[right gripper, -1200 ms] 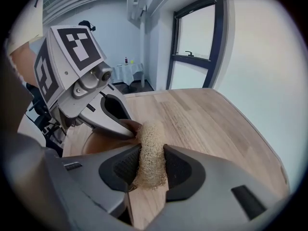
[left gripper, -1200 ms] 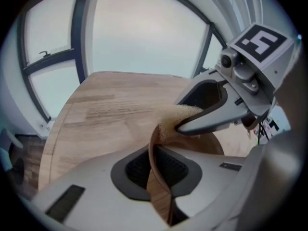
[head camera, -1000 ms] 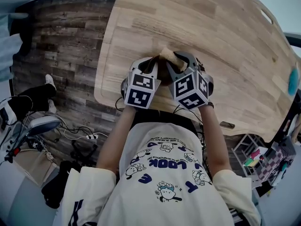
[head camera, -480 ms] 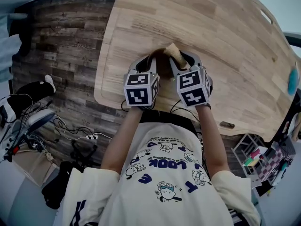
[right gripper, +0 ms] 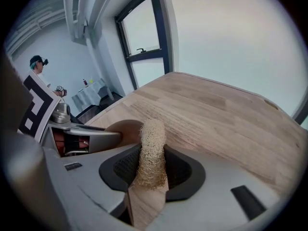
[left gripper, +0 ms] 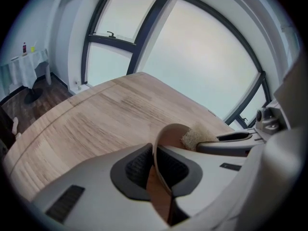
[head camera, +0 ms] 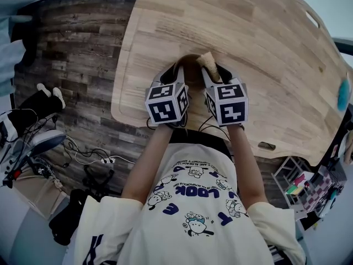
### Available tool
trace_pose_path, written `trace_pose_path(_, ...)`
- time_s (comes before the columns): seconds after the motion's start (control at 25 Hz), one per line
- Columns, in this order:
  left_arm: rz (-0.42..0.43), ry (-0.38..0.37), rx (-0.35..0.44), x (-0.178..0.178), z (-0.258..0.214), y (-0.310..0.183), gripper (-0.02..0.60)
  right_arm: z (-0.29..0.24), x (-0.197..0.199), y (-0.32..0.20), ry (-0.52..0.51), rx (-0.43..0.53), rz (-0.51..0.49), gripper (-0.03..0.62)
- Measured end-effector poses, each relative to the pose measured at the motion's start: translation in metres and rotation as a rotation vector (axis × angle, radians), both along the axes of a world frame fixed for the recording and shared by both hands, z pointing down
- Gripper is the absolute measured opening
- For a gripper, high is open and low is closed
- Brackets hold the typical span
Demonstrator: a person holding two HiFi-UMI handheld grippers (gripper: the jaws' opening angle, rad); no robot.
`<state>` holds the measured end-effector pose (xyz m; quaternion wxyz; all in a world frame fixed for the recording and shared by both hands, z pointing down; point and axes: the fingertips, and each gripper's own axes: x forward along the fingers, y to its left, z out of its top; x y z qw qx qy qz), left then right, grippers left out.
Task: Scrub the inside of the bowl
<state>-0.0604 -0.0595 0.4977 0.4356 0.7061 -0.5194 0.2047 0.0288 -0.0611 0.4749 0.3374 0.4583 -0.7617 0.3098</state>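
A small brown wooden bowl (head camera: 190, 75) sits tilted on the wooden table (head camera: 248, 32), between my two grippers near the front edge. My left gripper (head camera: 177, 70) is shut on the bowl's thin rim (left gripper: 161, 148), which stands edge-on between its pads. My right gripper (head camera: 212, 70) is shut on a beige loofah scrubber (right gripper: 151, 153), whose tip (head camera: 208, 61) lies at the bowl's far rim. In the left gripper view the loofah (left gripper: 195, 137) touches the bowl's edge. The bowl (right gripper: 122, 129) shows just left of the scrubber in the right gripper view. Most of the bowl's inside is hidden by the grippers.
The table stretches far beyond the bowl, with a teal object (head camera: 344, 94) at its right edge. Cables and gear lie on the dark plank floor (head camera: 77, 65) to the left. A person (right gripper: 37, 64) stands far off by the windows.
Both grippers have rolled, so their marker cubes now face the camera more squarely. The loofah's tip has shifted a little to the right along the bowl's far rim.
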Motion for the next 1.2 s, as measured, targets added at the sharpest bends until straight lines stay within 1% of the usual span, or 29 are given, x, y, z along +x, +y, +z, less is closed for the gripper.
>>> trace_pose_path(0.12, -0.021, 0.009, -0.005, -0.001, 0.0, 0.002, 0.043, 0.0, 0.001, 0.005, -0.013, -0.014, 0.061, 0.129)
trace_pose_path(0.2, -0.031, 0.007, -0.006, -0.003, 0.001, 0.002, 0.044, 0.0, 0.001, 0.008, -0.011, -0.013, 0.079, 0.129)
trace_pose_path(0.36, -0.036, 0.001, -0.009, -0.004, 0.001, 0.003, 0.046, 0.0, 0.0, 0.014, -0.015, -0.013, 0.089, 0.128)
trace_pose_path(0.6, -0.003, -0.03, 0.003, -0.003, 0.002, 0.004, 0.046, 0.0, 0.0, 0.017, -0.017, -0.009, 0.089, 0.129)
trace_pose_path(0.72, -0.004, -0.029, 0.001, -0.003, 0.002, 0.006, 0.046, -0.001, 0.0, 0.018, -0.009, -0.007, 0.088, 0.13)
trace_pose_path(0.92, -0.005, -0.047, -0.001, -0.004, 0.002, 0.007, 0.046, -0.006, -0.001, 0.018, 0.048, 0.046, 0.07, 0.13)
trace_pose_path(1.08, 0.006, -0.051, -0.001, -0.003, 0.002, 0.007, 0.043, -0.017, 0.002, 0.017, 0.047, 0.116, 0.091, 0.132)
trace_pose_path(1.2, 0.023, -0.053, -0.004, -0.001, 0.002, 0.007, 0.037, -0.03, 0.005, 0.016, 0.054, 0.163, 0.069, 0.132)
